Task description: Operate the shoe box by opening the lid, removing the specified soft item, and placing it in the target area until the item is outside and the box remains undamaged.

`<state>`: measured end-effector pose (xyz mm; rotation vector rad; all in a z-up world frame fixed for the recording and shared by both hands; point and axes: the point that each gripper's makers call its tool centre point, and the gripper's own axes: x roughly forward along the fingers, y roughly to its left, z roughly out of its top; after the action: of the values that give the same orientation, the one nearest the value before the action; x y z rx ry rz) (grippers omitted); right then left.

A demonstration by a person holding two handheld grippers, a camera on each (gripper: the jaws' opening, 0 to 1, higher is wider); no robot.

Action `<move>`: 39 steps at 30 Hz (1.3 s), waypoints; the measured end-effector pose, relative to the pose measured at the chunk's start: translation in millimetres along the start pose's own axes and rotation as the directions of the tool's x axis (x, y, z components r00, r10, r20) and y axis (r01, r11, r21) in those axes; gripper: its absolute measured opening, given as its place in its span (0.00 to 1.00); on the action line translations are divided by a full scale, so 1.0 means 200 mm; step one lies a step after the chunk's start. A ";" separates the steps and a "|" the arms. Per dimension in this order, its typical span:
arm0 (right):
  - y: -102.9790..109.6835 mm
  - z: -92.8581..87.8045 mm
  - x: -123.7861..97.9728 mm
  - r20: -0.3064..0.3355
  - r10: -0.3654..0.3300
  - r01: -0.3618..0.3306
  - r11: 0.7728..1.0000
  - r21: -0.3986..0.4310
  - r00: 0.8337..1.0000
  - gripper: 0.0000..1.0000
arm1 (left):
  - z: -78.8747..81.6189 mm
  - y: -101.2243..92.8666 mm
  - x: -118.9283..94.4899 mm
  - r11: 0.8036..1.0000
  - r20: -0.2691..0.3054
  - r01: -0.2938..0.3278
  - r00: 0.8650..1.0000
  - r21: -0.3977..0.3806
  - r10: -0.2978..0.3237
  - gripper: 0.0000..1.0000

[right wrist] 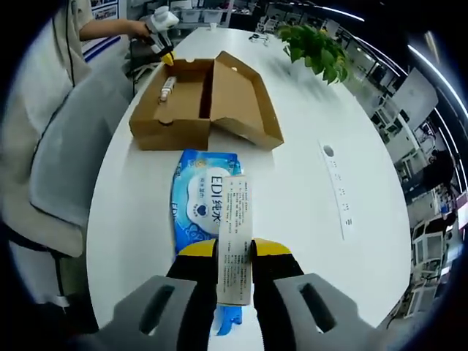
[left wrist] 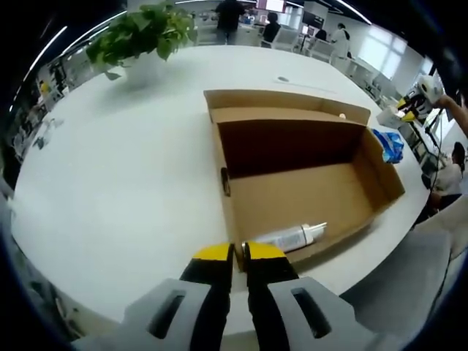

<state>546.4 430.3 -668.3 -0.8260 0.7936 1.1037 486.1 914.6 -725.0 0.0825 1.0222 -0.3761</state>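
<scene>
Wipes pack [right wrist: 206, 201] already out, flat on table [right wrist: 307, 190] just beside box [right wrist: 197, 102], right gripper [right wrist: 235, 252] pinching its label. Left gripper [left wrist: 239, 253] clamped on box wall, probably steadying. Lid open, bottle [left wrist: 287, 237] inside.

Matt cardboard box [left wrist: 300, 183], glossy plastic pack [right wrist: 205, 201]

The left gripper [left wrist: 238, 252], jaws nearly together, pinches the near wall of the open box [left wrist: 307, 194] holding a tube [left wrist: 289, 237].
</scene>
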 end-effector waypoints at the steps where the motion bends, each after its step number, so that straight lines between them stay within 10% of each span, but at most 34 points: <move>1: -0.01 -0.02 0.00 -0.005 0.000 0.000 1.000 0.003 1.000 0.15 | 0.00 0.00 0.00 1.000 -0.002 -0.001 1.000 -0.001 0.001 0.03; 39: -0.16 -0.48 0.20 -0.138 0.060 -0.054 0.997 0.050 0.989 0.15 | 0.00 0.00 0.02 1.000 -0.053 -0.017 0.998 0.023 0.018 0.03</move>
<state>573.9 356.2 -744.1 -0.8529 0.9612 1.0829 488.0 913.9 -727.9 0.1218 1.0694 -0.3712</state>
